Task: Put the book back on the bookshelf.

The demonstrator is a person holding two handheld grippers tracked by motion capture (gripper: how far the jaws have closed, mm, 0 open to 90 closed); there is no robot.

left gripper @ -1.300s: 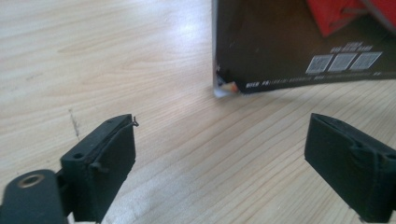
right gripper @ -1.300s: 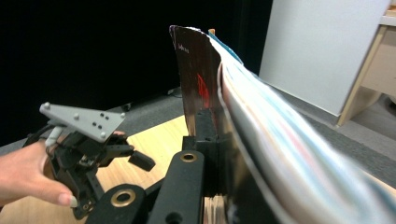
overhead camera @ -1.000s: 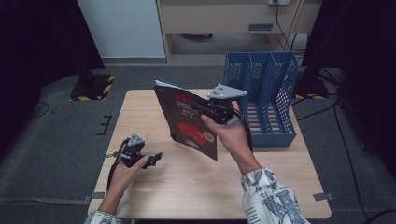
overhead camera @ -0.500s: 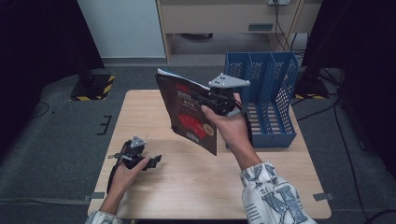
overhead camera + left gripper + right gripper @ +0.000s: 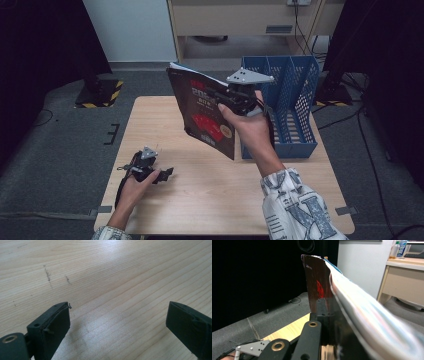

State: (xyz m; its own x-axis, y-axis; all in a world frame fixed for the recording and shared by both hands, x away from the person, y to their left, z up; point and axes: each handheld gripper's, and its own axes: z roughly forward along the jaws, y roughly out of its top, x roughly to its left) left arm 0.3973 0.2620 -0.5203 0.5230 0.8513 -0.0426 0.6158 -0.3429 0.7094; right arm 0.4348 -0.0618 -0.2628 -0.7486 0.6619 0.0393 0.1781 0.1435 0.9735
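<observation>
A dark-covered magazine [image 5: 202, 112] with red print hangs upright in the air above the wooden table [image 5: 150, 120], and my right gripper [image 5: 235, 97] is shut on its right edge. In the right gripper view the magazine [image 5: 318, 287] rises edge-on between the jaws, its white pages [image 5: 367, 315] fanning out to the right. My left gripper [image 5: 162, 176] rests low on the table at the front left, held by a hand. Its jaws stand wide open over bare wood [image 5: 117, 322] with nothing between them.
A blue slotted file rack [image 5: 287, 100] stands at the table's right side, just behind and right of the raised magazine. Beyond the table are a pale cabinet [image 5: 235, 20], cables on grey floor and a yellow-black striped base [image 5: 102, 95].
My right gripper has lifted the magazine higher and turned it more upright, nearer the file rack. The left gripper has stayed in place.
</observation>
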